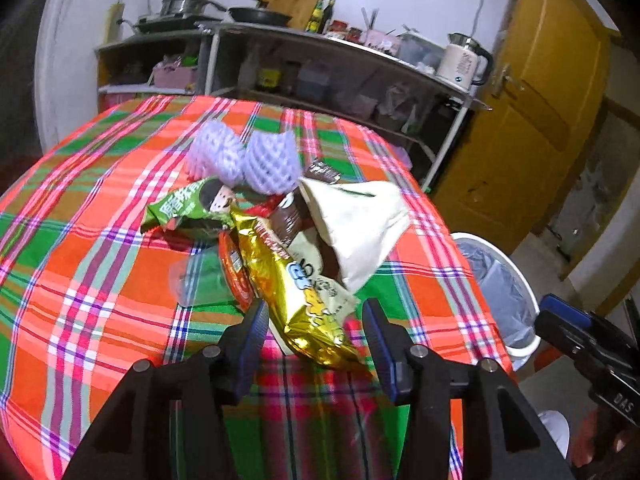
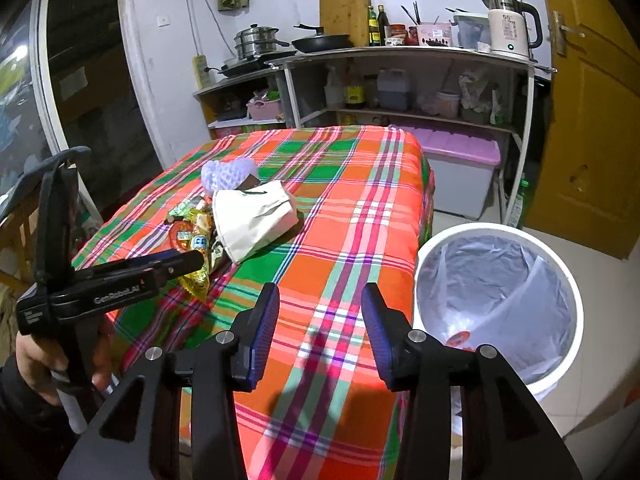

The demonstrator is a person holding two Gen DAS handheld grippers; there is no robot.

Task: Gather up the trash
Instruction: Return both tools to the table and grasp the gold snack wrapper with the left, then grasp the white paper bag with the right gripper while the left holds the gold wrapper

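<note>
Meanwhile, at a plaid-covered tabletop [image 2: 340, 240], the left claw [image 1: 316, 324] stands apart around the near end of a gold snack wrapper [image 1: 296, 292], its blue pads not yet pressing on the foil. The wrapper lies at the front of a litter heap: a green packet [image 1: 188, 208], a cream paper bag [image 1: 356, 224] and purple foam netting [image 1: 244, 156] behind it. A clean pickup probably calls for closing squarely on the gold foil alone, then lifting before swinging toward the lined white bin [image 2: 496, 304] just beside the tabletop's edge. The right claw [image 2: 320, 332], also apart and empty, hovers over bare cloth near that bin. Both tools angle downward; a hand [image 2: 44, 356] grips the left tool's handle.
</note>
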